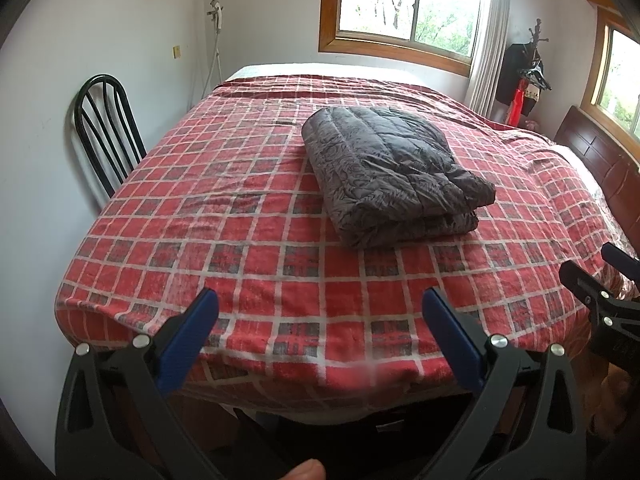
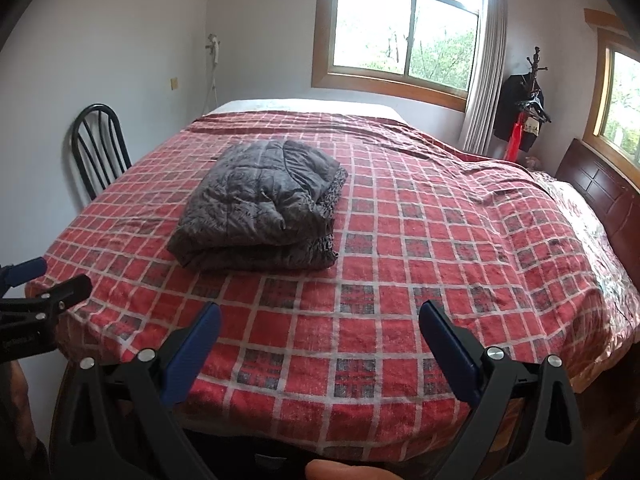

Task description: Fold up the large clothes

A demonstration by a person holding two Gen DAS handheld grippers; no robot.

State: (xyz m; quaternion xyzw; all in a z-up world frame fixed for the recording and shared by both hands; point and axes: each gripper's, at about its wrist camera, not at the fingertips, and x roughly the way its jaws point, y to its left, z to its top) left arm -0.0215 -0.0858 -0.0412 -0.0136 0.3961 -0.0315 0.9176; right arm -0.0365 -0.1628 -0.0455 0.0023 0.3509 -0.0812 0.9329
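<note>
A grey quilted patterned garment (image 1: 394,174) (image 2: 262,206) lies folded into a thick rectangular bundle on the red plaid bed cover (image 1: 224,216) (image 2: 440,240). My left gripper (image 1: 320,300) hangs open over the near edge of the bed, well short of the bundle, with nothing between its blue pads. My right gripper (image 2: 320,316) is likewise open and empty near the bed's front edge. Each gripper shows at the side of the other's view: the right gripper (image 1: 600,276) and the left gripper (image 2: 44,280).
A black metal chair (image 1: 106,132) (image 2: 98,148) stands against the left wall beside the bed. A dark wooden headboard (image 1: 600,160) (image 2: 600,188) is at the right, a coat stand (image 1: 524,76) (image 2: 524,108) with clothes in the far corner, and windows behind.
</note>
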